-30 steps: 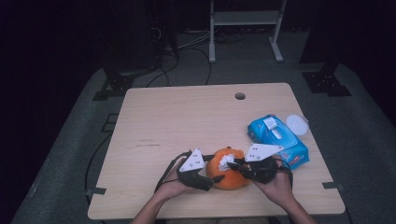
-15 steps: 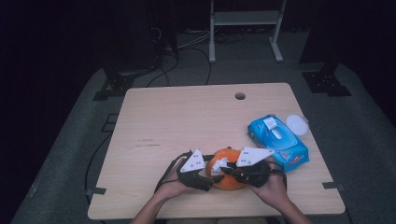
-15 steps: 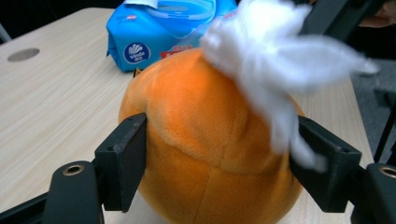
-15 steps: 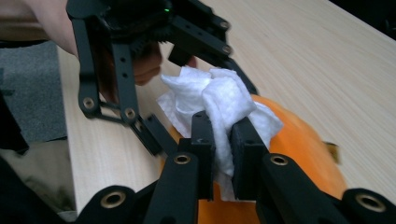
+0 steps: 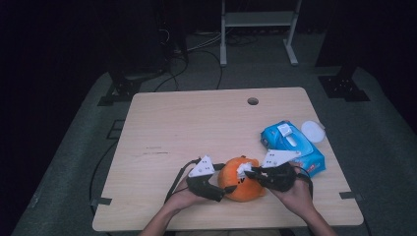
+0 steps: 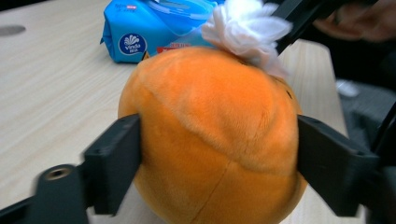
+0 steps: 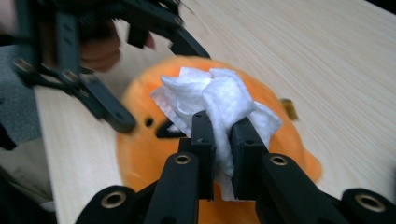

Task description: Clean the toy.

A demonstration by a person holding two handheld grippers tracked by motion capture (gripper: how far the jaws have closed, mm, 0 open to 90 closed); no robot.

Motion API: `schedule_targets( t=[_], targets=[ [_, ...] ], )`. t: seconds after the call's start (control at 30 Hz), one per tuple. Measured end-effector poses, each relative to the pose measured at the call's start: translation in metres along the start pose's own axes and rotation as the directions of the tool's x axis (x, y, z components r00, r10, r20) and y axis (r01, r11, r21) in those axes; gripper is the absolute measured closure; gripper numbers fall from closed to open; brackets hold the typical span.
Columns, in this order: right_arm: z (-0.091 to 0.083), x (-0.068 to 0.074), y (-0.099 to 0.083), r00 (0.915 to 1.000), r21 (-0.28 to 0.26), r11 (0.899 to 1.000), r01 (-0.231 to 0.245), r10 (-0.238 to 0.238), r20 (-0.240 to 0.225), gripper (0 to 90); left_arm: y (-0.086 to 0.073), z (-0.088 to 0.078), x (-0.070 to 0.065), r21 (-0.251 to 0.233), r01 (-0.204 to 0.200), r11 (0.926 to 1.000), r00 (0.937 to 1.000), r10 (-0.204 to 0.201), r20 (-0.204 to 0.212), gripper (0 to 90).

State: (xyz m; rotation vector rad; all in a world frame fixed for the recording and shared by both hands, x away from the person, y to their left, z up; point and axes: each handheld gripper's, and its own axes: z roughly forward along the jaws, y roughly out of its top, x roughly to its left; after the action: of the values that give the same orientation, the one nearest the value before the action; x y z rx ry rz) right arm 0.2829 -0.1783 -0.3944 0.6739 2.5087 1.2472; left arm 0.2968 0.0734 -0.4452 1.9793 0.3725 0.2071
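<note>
A: What are the fingers doing on the right gripper [image 7: 219, 135]?

B: They are pressed nearly together, pinching a crumpled white wipe [image 7: 215, 98]. In the right gripper view the wipe bunches up above the fingers, at the centre of the frame, lying against the top of the orange plush toy [image 7: 140, 154].

A: And the left gripper [image 6: 215, 158]?

B: Its fingers [image 6: 114, 163] sit on either side of the plush toy [image 6: 215, 140], left and right of the frame in the left gripper view, touching its flanks. They have just been opening, with the toy between them, and the plush hardly dents under them.

A: Where does the toy sit?

B: On the counter [image 5: 196, 128], in the lower middle of the high view, near the front edge. The toy [image 5: 242, 183] lies between the left gripper [image 5: 223, 189] and the right gripper [image 5: 248, 173], with the wipe [image 5: 243, 169] on its top.

A: Anything around it?

B: A blue pack of wipes [image 5: 292, 147] lies just to the right of the toy, in the right half of the frame. A white round lid [image 5: 312, 131] rests beside the pack's upper right corner. A small hole [image 5: 253, 101] sits near the counter's far edge.
</note>
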Motion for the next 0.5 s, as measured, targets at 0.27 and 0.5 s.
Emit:
schedule_targets(
  t=[0.27, 0.5],
  targets=[
    [-0.002, 0.01, 0.014, 0.9986, -0.025, 0.998, 0.052, -0.052, -0.006, 80.9, 0.005, 0.0, -0.017, 0.009, -0.17, 0.9855, 0.9852, 0.17, -0.024, 28.9],
    [-0.006, 0.003, 0.003, 0.9996, -0.009, 1.0, 0.008, -0.008, -0.026, 80.9, 0.004, 0.001, -0.01, -0.024, -0.051, 0.9984, 0.9986, 0.051, 0.01, 23.3]
  ],
)
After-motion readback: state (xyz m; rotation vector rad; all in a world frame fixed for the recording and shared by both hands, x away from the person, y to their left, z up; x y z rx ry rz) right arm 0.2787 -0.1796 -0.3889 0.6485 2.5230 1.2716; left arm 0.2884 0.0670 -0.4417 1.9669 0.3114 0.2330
